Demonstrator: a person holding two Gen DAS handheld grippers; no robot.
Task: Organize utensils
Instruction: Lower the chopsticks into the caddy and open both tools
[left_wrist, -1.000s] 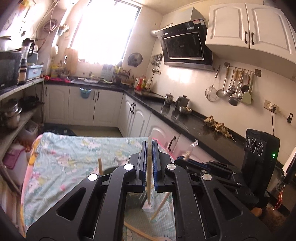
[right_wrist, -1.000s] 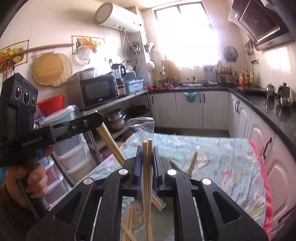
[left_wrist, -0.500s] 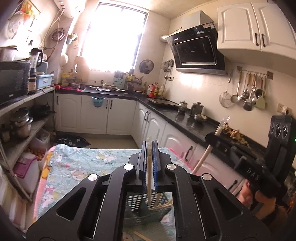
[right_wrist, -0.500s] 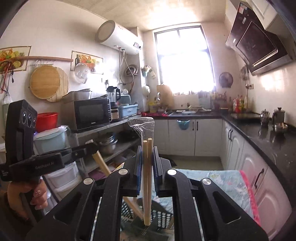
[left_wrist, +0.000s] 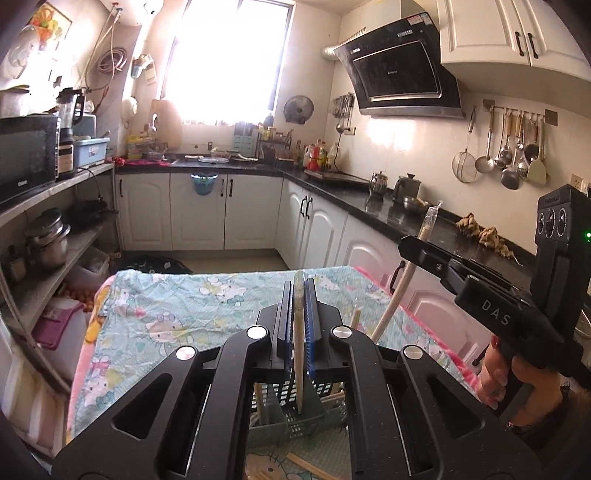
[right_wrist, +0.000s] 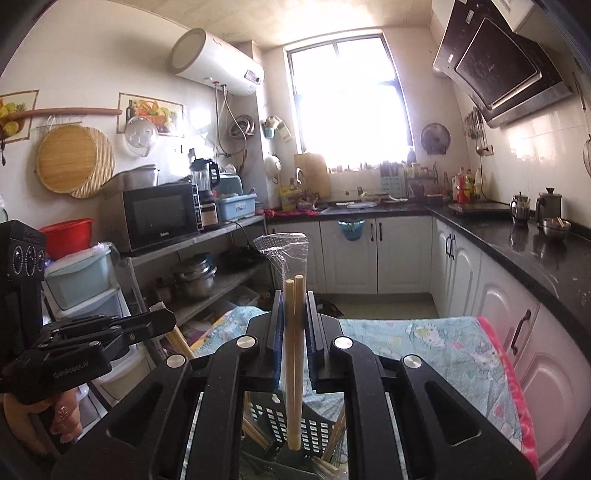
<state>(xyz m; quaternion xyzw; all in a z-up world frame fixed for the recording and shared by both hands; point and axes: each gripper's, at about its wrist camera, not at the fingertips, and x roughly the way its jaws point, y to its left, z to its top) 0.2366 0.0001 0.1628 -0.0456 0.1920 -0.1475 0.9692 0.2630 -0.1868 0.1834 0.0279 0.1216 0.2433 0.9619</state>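
Note:
My left gripper (left_wrist: 298, 295) is shut on a pale chopstick (left_wrist: 299, 354) held upright, its lower tip over a dark perforated utensil basket (left_wrist: 295, 417) on the table. My right gripper (right_wrist: 294, 306) is shut on a pair of wooden chopsticks in a clear plastic sleeve (right_wrist: 294, 350), also upright above the same basket (right_wrist: 280, 424). The right gripper (left_wrist: 417, 247) shows at the right in the left wrist view; the left gripper (right_wrist: 155, 325) shows at the left in the right wrist view. More chopsticks (left_wrist: 306, 467) lie on the cloth in front of the basket.
The table carries a light blue cartoon-print cloth (left_wrist: 177, 306) with a pink edge. Black counters with white cabinets (left_wrist: 332, 229) run along the right and back. Shelves with a microwave (right_wrist: 159, 214) and pots stand at the left.
Both grippers have risen and tilted level with their chopsticks, bringing the basket into view below. Over the last half second they have hardly moved.

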